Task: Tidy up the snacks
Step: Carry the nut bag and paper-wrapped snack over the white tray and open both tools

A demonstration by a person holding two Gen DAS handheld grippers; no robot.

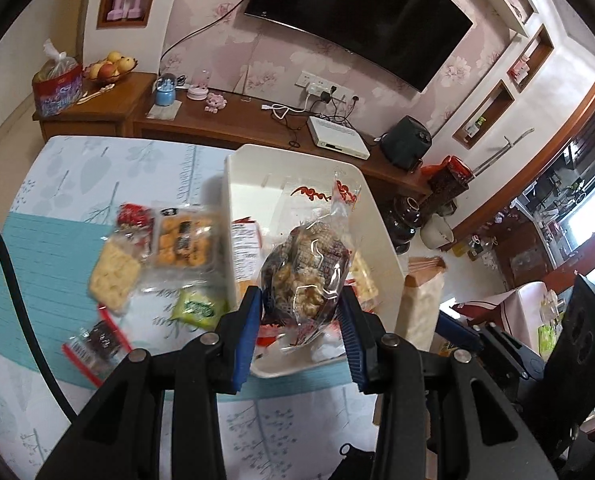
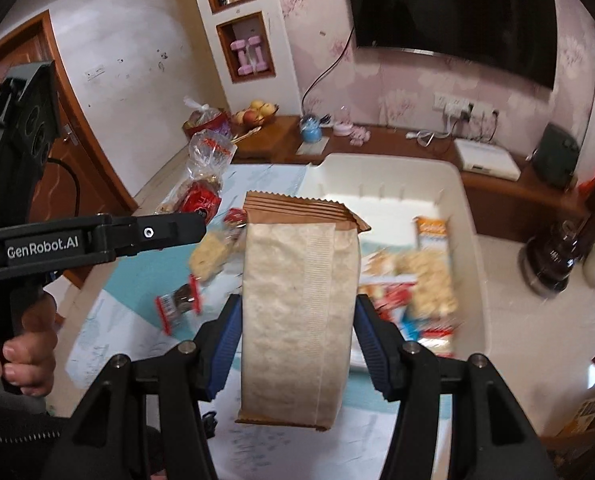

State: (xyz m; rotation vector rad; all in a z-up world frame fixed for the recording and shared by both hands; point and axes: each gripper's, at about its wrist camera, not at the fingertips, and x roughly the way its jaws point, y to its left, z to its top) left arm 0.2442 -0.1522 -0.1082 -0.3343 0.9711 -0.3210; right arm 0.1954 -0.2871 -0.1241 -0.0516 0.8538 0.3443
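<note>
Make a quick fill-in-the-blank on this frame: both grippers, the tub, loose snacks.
1. The left gripper is shut on a clear bag of ____ snacks.
2. The right gripper is shut on a ____ paper packet.
3. Some snacks already lie inside the ____ tub.
4. The green packet lies on the ____, outside the tub.

Missing words: brown; brown; white; table

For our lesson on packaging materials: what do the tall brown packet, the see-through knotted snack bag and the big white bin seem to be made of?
Tall brown packet: matte paper, probably; fibrous look, crimped top. See-through snack bag: thin glossy plastic film; glare, wrinkles. White bin: smooth moulded plastic, likely; ribbed inner wall.
</note>
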